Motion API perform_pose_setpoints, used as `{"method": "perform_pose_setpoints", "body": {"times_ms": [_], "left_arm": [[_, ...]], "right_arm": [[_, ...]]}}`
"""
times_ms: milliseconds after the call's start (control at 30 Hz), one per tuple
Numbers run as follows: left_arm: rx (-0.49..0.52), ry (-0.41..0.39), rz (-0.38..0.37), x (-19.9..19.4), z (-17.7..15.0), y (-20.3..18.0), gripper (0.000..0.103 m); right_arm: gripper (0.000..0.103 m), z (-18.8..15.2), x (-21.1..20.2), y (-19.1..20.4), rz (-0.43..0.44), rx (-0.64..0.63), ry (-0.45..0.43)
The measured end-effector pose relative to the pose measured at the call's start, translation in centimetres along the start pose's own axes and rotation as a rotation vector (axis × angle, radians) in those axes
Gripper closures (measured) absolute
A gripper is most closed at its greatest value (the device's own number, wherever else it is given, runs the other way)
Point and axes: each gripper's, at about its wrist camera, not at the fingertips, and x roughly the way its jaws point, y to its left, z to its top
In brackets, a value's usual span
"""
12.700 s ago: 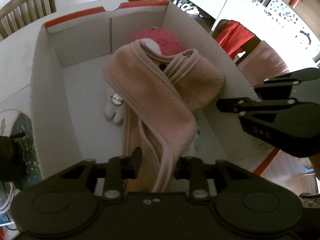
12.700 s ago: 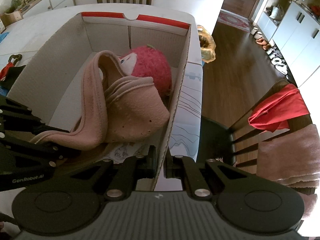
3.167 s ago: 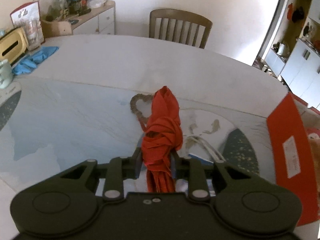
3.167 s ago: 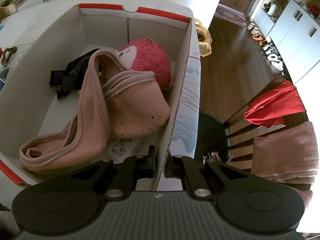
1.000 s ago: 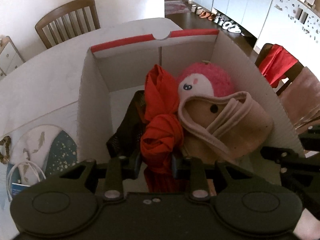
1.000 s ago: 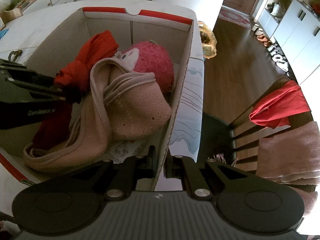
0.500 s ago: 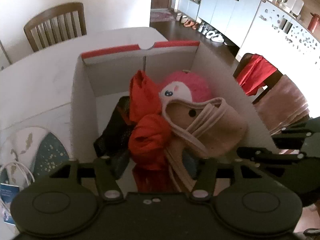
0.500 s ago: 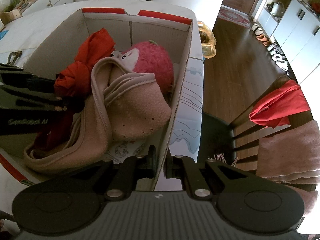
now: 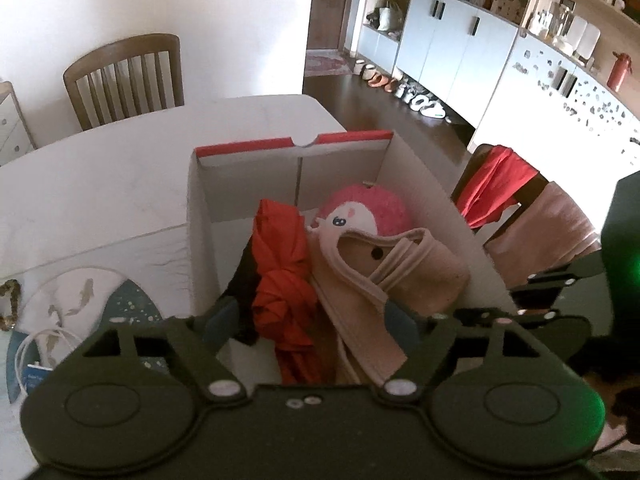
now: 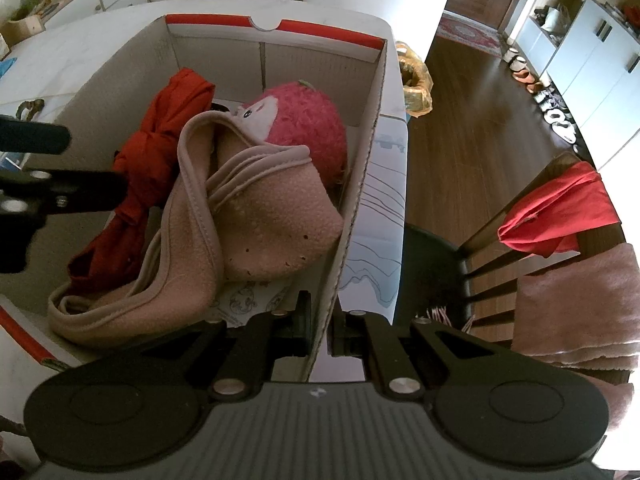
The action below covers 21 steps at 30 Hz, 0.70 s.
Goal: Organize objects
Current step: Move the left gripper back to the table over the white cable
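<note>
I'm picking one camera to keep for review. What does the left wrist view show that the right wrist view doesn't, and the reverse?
Only the left wrist view shows the left gripper with jaws spread, holding nothing, and a white cable on the table. Only the right wrist view shows the right gripper clamped on the white cardboard box wall, plus a yellow bag beyond. Both show the knotted red cloth, pink plush toy and beige fleece scarf inside the box.

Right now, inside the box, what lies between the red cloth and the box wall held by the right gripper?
The pink scarf and the pink plush toy, in the right wrist view.
</note>
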Motion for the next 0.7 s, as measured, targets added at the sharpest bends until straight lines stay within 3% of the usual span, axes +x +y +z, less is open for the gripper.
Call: {"method": "perform_pose_setpoints", "body": {"times_ms": [400,700], "left_arm": [[0.002,-0.101,0.075,-3.6,-0.5,1.1,0.002],[-0.101,-0.135,0.138,-5.0,-1.6,5.8,0.001]], "right_arm": [[0.096,0.0,-0.1,0.0,-0.004,-0.014,0.001],[0.096,0.0,-0.3,-0.3,-0.015,-0.022,0.009]]}}
